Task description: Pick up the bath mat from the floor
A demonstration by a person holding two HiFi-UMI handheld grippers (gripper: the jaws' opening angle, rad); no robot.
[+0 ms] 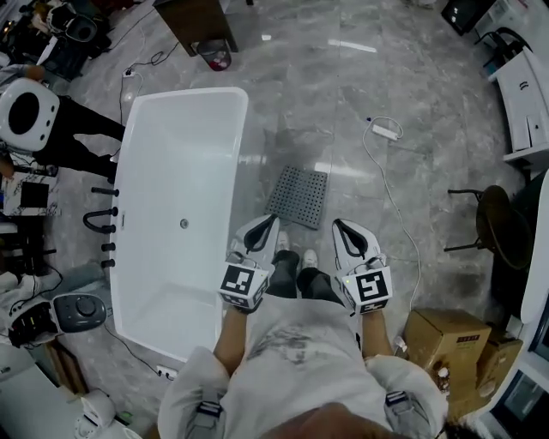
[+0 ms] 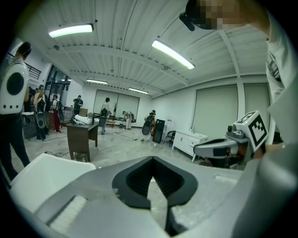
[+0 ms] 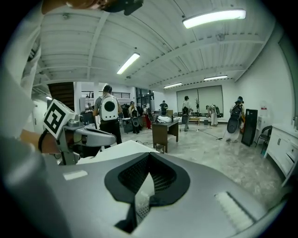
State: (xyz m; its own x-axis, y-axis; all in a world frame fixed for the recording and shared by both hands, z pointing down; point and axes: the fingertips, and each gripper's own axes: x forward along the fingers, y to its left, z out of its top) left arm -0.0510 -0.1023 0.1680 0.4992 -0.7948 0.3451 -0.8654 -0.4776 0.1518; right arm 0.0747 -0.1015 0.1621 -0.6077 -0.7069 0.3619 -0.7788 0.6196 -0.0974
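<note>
The bath mat (image 1: pixel 298 195) is a grey perforated square lying flat on the marble floor, just right of the white bathtub (image 1: pixel 180 171). It lies a short way ahead of both grippers and the person's feet. My left gripper (image 1: pixel 262 226) and right gripper (image 1: pixel 342 229) are held side by side at waist height, both shut with nothing between the jaws. In the left gripper view my left gripper (image 2: pixel 152 159) points level across the room, with the right gripper (image 2: pixel 219 148) beside it. The right gripper (image 3: pixel 149 156) likewise looks out level, the left gripper (image 3: pixel 88 136) at its side.
A power strip (image 1: pixel 386 131) with a long white cable trails over the floor at the right. Cardboard boxes (image 1: pixel 450 339) stand at the lower right, a black chair (image 1: pixel 502 225) at the right edge, a dark desk (image 1: pixel 197 21) at the back. A person stands left of the tub.
</note>
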